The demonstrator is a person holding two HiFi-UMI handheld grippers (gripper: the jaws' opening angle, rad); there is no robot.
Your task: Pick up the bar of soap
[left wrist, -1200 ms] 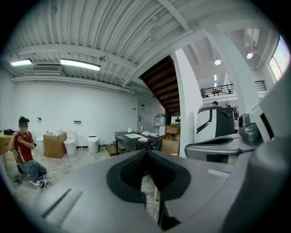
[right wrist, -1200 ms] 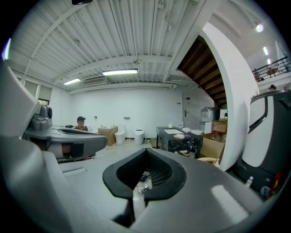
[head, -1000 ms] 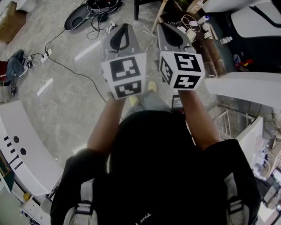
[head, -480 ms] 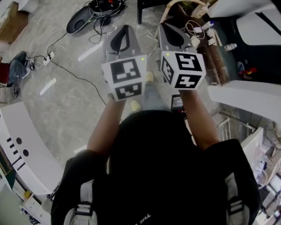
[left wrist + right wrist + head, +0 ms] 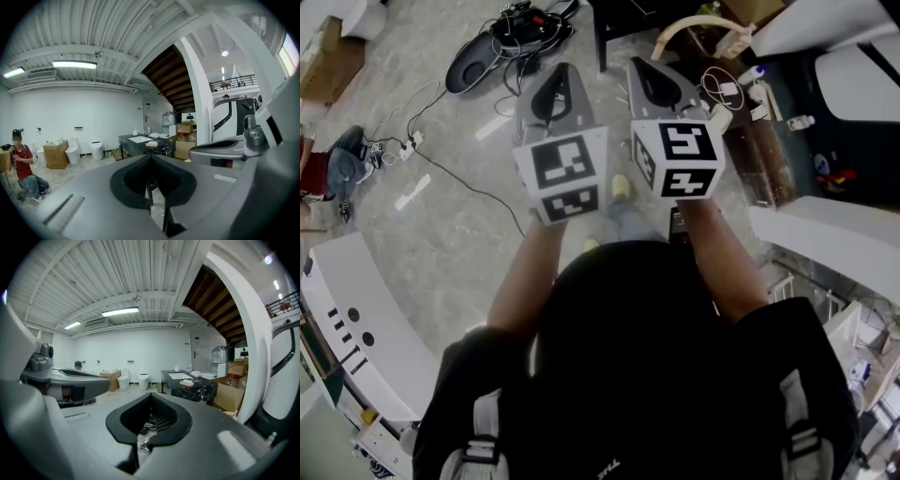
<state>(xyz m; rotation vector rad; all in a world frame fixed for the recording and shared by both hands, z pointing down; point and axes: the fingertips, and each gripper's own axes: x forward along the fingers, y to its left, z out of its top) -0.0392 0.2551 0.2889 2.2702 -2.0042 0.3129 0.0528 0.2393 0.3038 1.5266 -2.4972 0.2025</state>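
Observation:
A pale bar of soap (image 5: 151,144) lies on a dark marble counter (image 5: 140,146) far across the room; the right gripper view has the soap (image 5: 187,382) on that counter (image 5: 187,391) too. My left gripper (image 5: 563,71) and right gripper (image 5: 637,67) are held side by side at chest height over the floor, well short of the counter. Both are shut with nothing between the jaws, which meet at the tips in the left gripper view (image 5: 150,158) and the right gripper view (image 5: 150,397). In the head view the soap is not visible.
Cables and dark gear (image 5: 520,28) lie on the stone floor ahead. A cluttered wooden bench (image 5: 741,112) stands at the right, a curved white unit (image 5: 347,319) at the left. A person in red (image 5: 22,164) crouches far left, near boxes and toilets (image 5: 72,153). A white arch (image 5: 201,108) rises at the right.
The floor clutter and the bench have slid down in the head view as I walk forward. Both grippers stay side by side and shut.

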